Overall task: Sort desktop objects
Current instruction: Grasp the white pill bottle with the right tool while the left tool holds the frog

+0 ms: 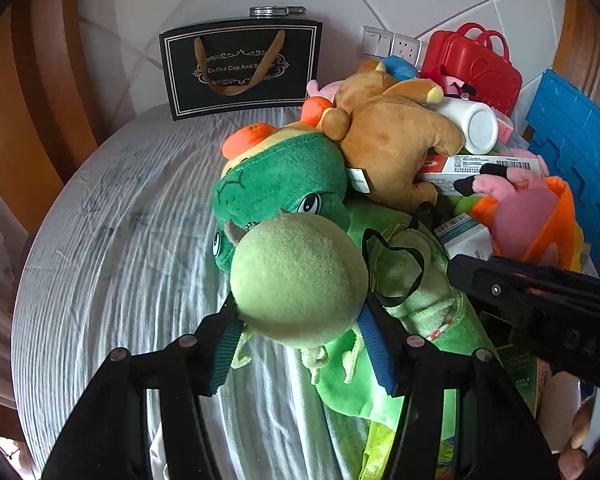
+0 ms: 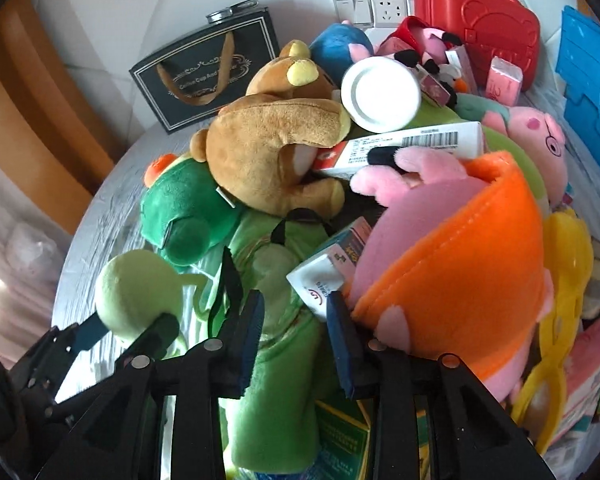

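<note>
My two feeds are bright with soft daylight. The white bottle [image 2: 381,95] glares, nearly blown out, and a sunlit patch burns at the right view's lower left edge. Fisheye bends the wall tiles; dark vignette fills corners. Focus holds sharp.

At lower centre, the left hand-held gripper [image 1: 300,344] clamps the pale green round end of a green plush toy [image 1: 300,280]. A brown bear [image 1: 392,148] lies above it, a black gift bag [image 1: 240,68] at the top.
</note>
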{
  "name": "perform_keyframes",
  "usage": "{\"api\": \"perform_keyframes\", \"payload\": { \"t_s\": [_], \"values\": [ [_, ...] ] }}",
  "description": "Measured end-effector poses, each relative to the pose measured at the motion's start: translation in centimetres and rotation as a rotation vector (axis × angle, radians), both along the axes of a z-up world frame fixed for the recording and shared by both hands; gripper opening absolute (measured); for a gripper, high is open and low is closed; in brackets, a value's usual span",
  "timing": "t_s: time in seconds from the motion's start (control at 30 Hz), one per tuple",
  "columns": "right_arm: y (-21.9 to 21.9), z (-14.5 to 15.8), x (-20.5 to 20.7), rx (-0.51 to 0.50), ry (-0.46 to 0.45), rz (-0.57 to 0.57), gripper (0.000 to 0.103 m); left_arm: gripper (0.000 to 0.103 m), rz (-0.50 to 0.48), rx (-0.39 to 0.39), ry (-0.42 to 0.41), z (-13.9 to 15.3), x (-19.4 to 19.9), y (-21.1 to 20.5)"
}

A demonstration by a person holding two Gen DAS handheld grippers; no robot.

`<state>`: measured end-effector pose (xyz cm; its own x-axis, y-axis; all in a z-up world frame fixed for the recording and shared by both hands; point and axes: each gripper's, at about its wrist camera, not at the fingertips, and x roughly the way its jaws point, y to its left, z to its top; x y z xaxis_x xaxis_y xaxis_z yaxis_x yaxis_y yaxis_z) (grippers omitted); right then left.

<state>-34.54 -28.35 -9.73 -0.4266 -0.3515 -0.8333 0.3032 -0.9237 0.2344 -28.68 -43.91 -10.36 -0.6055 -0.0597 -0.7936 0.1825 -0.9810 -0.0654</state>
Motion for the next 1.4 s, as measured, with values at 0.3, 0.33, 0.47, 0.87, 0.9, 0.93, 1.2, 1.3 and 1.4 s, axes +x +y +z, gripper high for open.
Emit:
{"api": "perform_keyframes", "payload": {
  "t_s": [0.3, 0.33, 0.47, 0.87, 0.9, 0.93, 1.2, 1.3, 1.4],
  "values": [
    [0.6, 4.9, 0.4, 0.012, 0.159, 0.034, 0.068, 0.055, 0.004, 0.046, 0.088, 3.2, -1.7, -0.7],
    [0.8, 5.2, -0.2, 0.023, 0.169, 0.028, 0.068, 0.055, 0.005, 0.045, 0.101, 3.7, -2.0, -0.7],
    [0.6, 5.4, -2.8, 0.010, 0.153, 0.054, 0.068, 0.055, 0.048, -0.029, 0.124, 4.7, -3.2, -1.4],
    [2.5, 4.4, -9.1, -0.007, 0.130, -0.005, 0.068, 0.055, 0.068, 0.016, 0.159, 5.8, -6.1, -3.3],
    [3.0, 4.4, -9.7, -0.005, 0.125, -0.019, 0.068, 0.055, 0.054, 0.021, 0.177, 6.4, -6.6, -2.9],
    [3.4, 4.3, -10.2, -0.006, 0.119, -0.026, 0.068, 0.055, 0.032, 0.021, 0.195, 7.0, -7.4, -2.2],
    [2.9, 2.0, -13.2, 0.003, 0.057, -0.008, 0.060, 0.055, -0.024, -0.036, 0.184, 6.9, -11.7, 1.8],
    [2.9, 1.6, -13.3, -0.007, 0.056, -0.004, 0.056, 0.055, -0.022, -0.047, 0.184, 7.2, -11.5, 2.1],
    [3.5, 3.0, -12.1, -0.013, 0.115, -0.005, 0.055, 0.055, -0.016, -0.048, 0.200, 8.3, -10.6, 2.2]
  ]
}}
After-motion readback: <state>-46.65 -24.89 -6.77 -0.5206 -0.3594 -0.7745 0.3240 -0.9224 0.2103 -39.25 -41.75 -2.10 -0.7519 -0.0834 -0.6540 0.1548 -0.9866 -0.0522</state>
